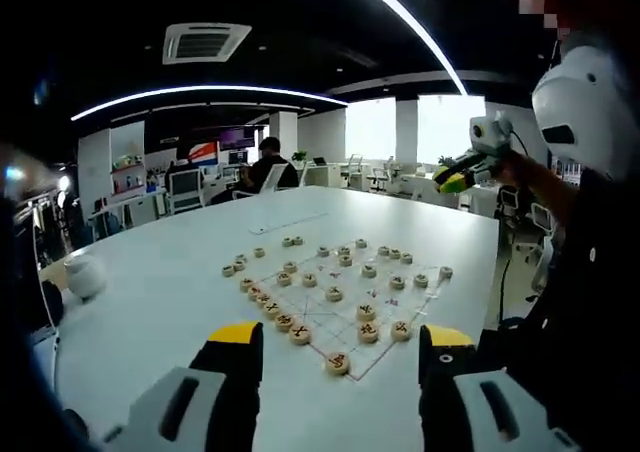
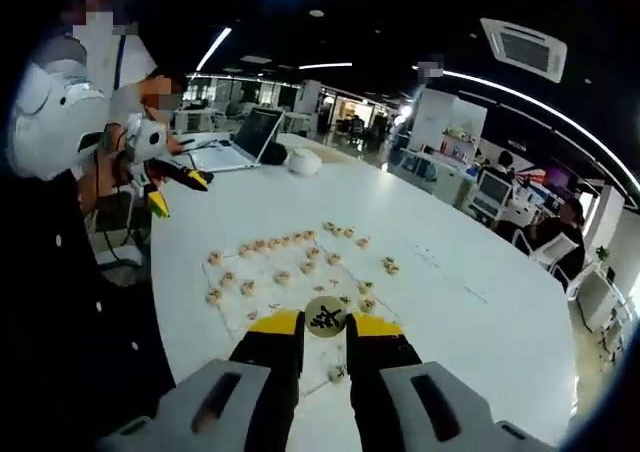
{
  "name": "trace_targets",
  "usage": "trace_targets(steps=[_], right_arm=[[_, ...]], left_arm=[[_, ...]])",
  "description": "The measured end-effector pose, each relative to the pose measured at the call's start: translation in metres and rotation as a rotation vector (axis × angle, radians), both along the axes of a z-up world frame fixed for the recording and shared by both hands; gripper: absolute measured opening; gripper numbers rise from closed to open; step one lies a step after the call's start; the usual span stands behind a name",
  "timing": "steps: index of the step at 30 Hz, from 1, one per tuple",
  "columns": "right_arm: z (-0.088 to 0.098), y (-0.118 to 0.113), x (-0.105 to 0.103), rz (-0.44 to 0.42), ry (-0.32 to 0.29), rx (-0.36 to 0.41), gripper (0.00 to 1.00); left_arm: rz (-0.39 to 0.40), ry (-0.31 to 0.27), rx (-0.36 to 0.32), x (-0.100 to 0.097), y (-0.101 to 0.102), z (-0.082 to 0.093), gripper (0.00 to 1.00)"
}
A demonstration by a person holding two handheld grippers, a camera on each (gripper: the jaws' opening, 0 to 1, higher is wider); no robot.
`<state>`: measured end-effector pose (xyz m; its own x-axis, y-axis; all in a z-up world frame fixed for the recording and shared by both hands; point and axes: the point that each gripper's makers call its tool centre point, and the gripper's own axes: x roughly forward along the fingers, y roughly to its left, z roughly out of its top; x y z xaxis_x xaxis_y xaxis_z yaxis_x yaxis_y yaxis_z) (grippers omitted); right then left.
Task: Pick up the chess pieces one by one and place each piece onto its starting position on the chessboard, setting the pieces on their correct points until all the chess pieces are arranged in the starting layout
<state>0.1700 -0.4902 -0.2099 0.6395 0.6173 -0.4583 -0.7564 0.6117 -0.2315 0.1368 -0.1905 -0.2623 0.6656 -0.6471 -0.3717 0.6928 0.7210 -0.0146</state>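
in the right gripper view the right gripper point(image 2: 325, 324) has its yellow-tipped fingers point(image 2: 277, 324) clamped on a single round chess piece point(image 2: 325, 317), its flat face with a dark character turned toward the camera. the piece is lifted clear of the tabletop point(image 2: 480, 292), and the chessboard point(image 2: 262, 307) lies straight ahead and below — so the coming move looks like a short reach forward and down onto a free point. a disc has no long axis to line up; what matters is keeping its face level as it lands.

in the left gripper view the left gripper point(image 1: 340, 340) hangs over the near edge of the same white tabletop with its fingers point(image 1: 236, 337) wide apart and nothing between them. the nearest loose-looking piece point(image 1: 338, 362) sits just beyond and between those fingers, at the near corner of the board. by my judgement this gripper is nearer the board's near rows, while the right one already carries its load.

counting — roughly two dozen pieces lie on the sheet in the left gripper view, too small and crowded for an exact tally; one more is in the right fingers. one board, two grippers.

farther off stand a white rounded object point(image 1: 84, 275) at the left edge, an open laptop point(image 2: 245, 137), and seated people at distant desks.
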Motion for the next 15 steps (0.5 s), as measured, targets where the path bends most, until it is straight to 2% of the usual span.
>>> trace_targets(steps=[5,8,15], right_arm=[[-0.008,-0.001,-0.027,-0.026,0.012,0.019,0.18],[-0.011,0.006,-0.03,-0.015,0.027,0.023,0.18],[-0.044,0.039,-0.026,0.11,0.132,-0.033,0.18]], left_arm=[[-0.008,0.017,0.01,-0.006,-0.001,-0.003,0.64],[-0.012,0.022,0.012,-0.008,-0.001,-0.003,0.64],[-0.026,0.016,0.02,-0.017,-0.003,-0.003,0.64]])
